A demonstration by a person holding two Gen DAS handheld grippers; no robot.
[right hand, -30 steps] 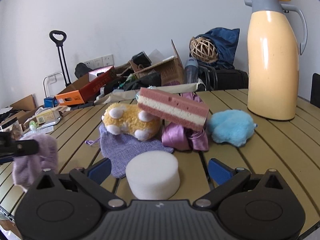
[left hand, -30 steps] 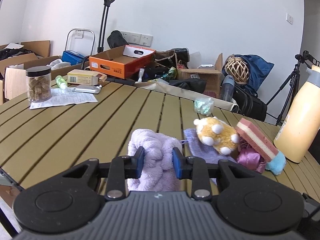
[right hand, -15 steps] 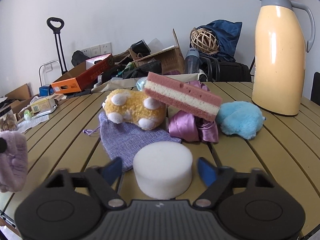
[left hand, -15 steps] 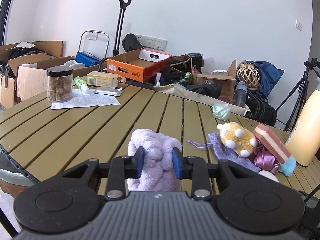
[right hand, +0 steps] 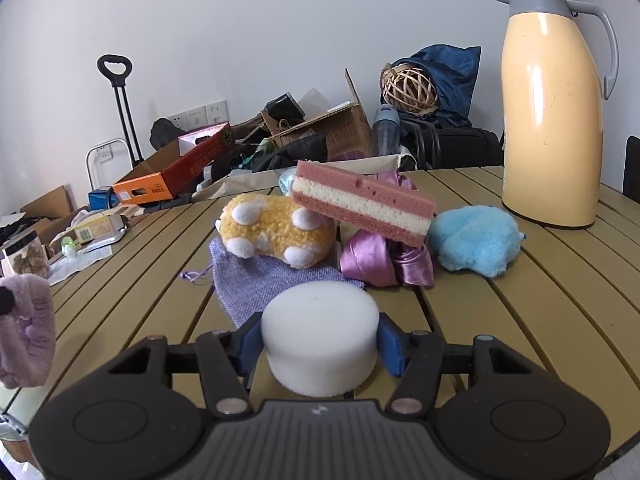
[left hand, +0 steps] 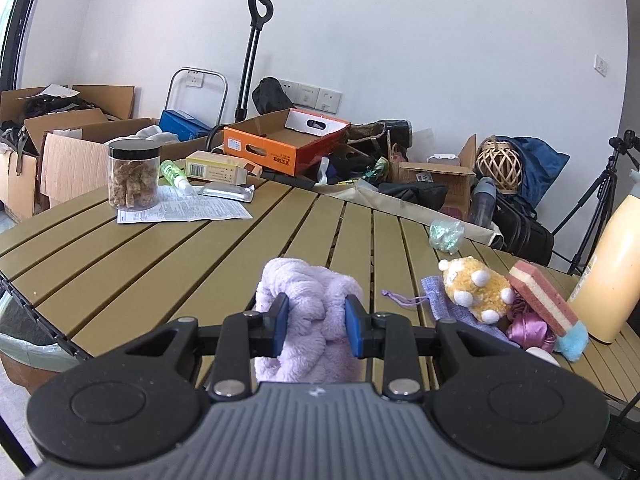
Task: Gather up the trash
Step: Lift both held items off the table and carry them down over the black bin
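Observation:
My left gripper (left hand: 316, 330) is shut on a lilac fluffy cloth (left hand: 310, 312) and holds it above the table's near edge; the cloth also shows at the left of the right wrist view (right hand: 24, 328). My right gripper (right hand: 320, 340) is closed on a white round sponge (right hand: 320, 336) on the slatted table (right hand: 520, 304). Behind it lie a purple pouch (right hand: 256, 280), a yellow plush toy (right hand: 276, 230), a pink-and-white sponge (right hand: 360, 208), a purple satin ribbon (right hand: 380, 260) and a blue fluffy ball (right hand: 476, 240).
A tall yellow thermos (right hand: 552, 100) stands at the back right. A jar (left hand: 134, 174), papers (left hand: 184, 210) and a small box (left hand: 216, 168) lie at the far left. A lined bin (left hand: 24, 344) sits below the table's left edge. Boxes and bags clutter the floor behind.
My right gripper's fingers have closed from wide open onto the white sponge. My left gripper has lifted and drawn back to the left with the lilac cloth.

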